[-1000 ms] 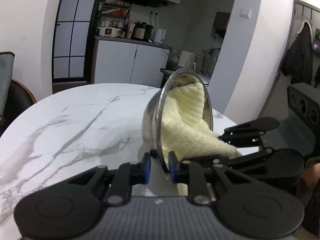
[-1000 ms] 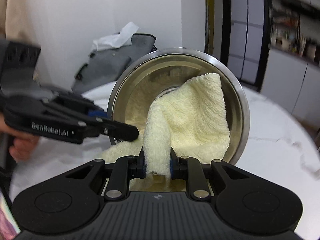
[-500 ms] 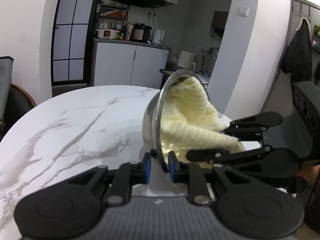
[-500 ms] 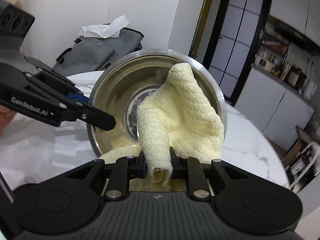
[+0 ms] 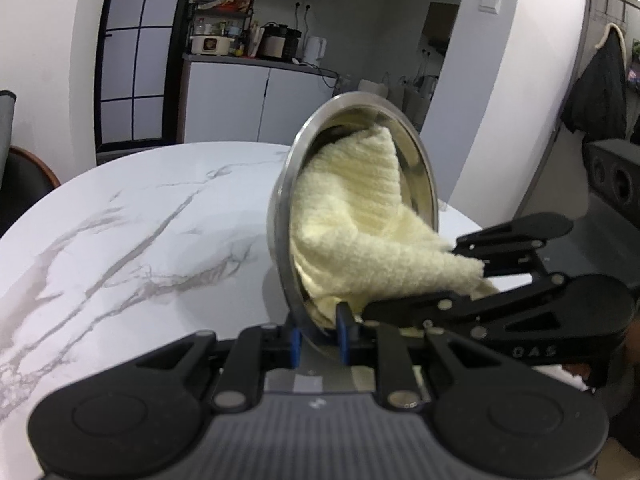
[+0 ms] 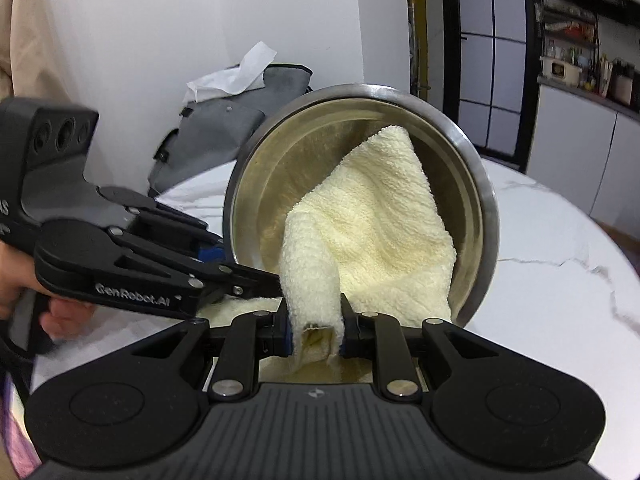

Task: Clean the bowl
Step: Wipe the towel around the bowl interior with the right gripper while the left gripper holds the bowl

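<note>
The steel bowl [image 5: 352, 208] is clamped by its rim, tilted, in the left gripper [image 5: 318, 340]; the yellow towel [image 6: 360, 232] is pinched in the right gripper [image 6: 316, 330], ahead inside the bowl.

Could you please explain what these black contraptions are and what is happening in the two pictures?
They are hand-held grippers, one in each of a person's hands, each with a camera looking along its two fingers. One picture comes from the left gripper, the other from the right gripper. The left one pinches the rim of a metal bowl, tipped on its side above a white marble table. The right one grips a pale yellow cloth that reaches into the bowl, for wiping. A hand shows in the right view.
</note>
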